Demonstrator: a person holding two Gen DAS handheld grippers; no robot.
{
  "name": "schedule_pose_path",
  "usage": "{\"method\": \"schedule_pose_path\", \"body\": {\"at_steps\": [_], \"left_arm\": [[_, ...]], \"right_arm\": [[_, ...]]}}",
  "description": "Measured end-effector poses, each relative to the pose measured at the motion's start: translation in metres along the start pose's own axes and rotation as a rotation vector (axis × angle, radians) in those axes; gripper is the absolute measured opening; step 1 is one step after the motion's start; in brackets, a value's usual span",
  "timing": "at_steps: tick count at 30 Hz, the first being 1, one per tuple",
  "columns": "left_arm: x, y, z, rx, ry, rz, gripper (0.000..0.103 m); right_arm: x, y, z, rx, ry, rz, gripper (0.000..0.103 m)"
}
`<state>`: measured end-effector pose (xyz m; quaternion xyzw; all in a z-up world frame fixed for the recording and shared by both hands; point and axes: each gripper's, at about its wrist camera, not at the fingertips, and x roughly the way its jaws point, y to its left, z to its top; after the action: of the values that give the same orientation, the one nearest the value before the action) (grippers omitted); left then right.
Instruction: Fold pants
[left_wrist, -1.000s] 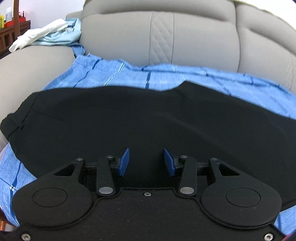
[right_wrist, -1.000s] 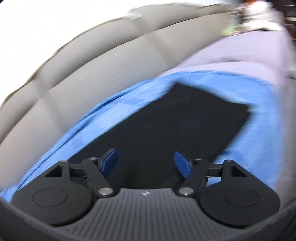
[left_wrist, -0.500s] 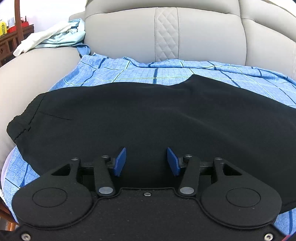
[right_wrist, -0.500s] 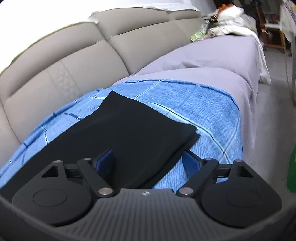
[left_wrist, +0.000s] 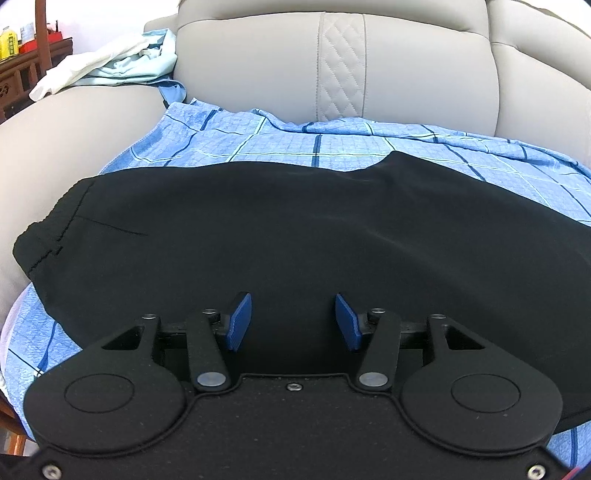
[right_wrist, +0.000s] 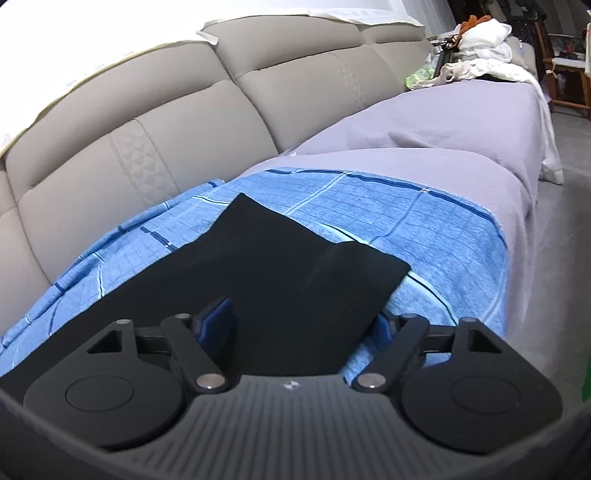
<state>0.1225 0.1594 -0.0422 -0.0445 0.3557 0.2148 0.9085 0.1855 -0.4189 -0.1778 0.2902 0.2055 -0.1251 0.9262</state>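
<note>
Black pants (left_wrist: 295, 236) lay flat on blue checked blanket (left_wrist: 295, 142), waistband at 9 o'clock. Left gripper (left_wrist: 293, 321) and right gripper (right_wrist: 301, 323) fingers spread, grasping nothing.

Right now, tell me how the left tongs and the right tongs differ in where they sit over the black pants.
The left tongs hover near the gathered waistband end of the black fabric pants; the right tongs sit at the leg-hem end. The left tongs show only pants between their blue pads; the right tongs straddle the pants' near side edge, one pad over the blue checked cloth. Both are open, holding nothing.
</note>
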Motion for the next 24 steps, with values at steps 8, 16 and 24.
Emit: {"method": "schedule_pose_path", "body": {"at_steps": [8,16,24], "left_arm": [[-0.006,0.022,0.002,-0.039,-0.031,0.058,0.047],[0.002,0.048,0.002,-0.084,-0.031,0.057,0.046],[0.005,0.064,-0.007,-0.116,-0.058,0.005,0.046]], "right_arm": [[0.008,-0.011,0.009,0.091,0.005,0.029,0.046],[0.019,-0.015,0.022,0.212,0.072,0.031,0.010],[0.024,0.145,0.033,-0.120,0.116,0.146,0.009]]}}
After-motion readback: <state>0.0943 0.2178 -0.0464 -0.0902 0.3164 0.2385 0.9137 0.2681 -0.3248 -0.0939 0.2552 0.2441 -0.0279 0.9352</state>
